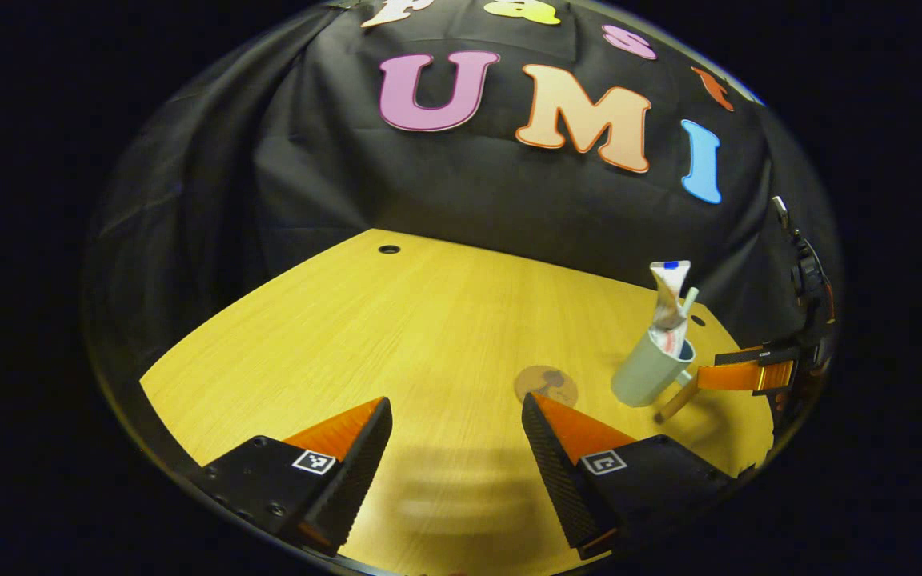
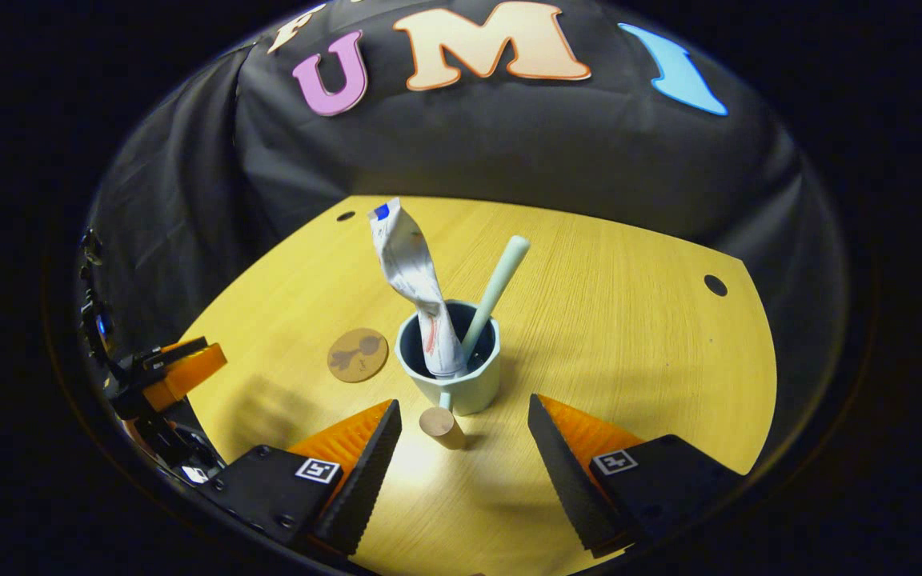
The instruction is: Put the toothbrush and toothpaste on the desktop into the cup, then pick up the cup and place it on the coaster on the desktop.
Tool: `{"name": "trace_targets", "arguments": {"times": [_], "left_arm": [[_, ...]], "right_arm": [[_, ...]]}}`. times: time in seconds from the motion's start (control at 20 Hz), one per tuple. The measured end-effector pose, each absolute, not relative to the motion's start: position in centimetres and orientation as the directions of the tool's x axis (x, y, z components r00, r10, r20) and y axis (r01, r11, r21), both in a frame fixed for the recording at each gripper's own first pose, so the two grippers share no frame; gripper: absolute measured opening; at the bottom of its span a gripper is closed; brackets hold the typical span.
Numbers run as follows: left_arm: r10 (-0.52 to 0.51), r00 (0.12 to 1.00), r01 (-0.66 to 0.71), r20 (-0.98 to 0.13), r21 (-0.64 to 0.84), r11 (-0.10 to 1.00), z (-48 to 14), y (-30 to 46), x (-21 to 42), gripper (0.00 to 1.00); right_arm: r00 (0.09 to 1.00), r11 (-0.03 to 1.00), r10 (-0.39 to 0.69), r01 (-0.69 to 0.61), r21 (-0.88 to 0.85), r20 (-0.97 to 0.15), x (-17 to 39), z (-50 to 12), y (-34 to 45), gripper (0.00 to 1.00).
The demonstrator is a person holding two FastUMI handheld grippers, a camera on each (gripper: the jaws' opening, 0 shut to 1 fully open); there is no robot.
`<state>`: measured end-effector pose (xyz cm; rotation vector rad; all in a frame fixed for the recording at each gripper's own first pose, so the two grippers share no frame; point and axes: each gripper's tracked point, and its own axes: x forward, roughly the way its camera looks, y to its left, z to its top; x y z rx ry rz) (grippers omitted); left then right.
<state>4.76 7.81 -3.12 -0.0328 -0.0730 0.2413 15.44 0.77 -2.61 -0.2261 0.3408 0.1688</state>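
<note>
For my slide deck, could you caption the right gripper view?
Open right tongs face the cup's wooden handle; toothpaste and toothbrush stand in the cup, coaster alongside.

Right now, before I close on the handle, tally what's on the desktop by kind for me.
Cup: 1, pale green, wooden handle toward the right gripper
Toothpaste tube: 1, standing in the cup
Toothbrush: 1, leaning in the cup
Coaster: 1, bare, beside the cup
Total: 4
</note>
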Motion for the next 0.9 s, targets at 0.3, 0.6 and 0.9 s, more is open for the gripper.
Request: {"name": "trace_targets", "arguments": {"times": [0.3, 0.6, 0.9], "left_arm": [[0.337, 0.941, -0.335, 0.006, -0.095, 0.937, -5.3, 11.5, 3.0, 0.95], [0.366, 0.931, -0.366, -0.018, -0.084, 0.927, -6.2, 12.7, 2.5, 0.94], [0.347, 0.937, -0.349, -0.036, -0.087, 0.933, -6.4, 12.7, 2.7, 0.95]], "right_arm": [[0.854, 0.943, 0.036, -0.2, -0.264, -0.519, 17.8, -5.3, 1.2, 0.94], [0.804, 0.933, -0.018, -0.2, -0.299, -0.595, 19.5, -6.9, 1.7, 0.88], [0.774, 0.931, -0.057, -0.186, -0.313, -0.63, 19.9, -7.6, 1.4, 0.57]]}}
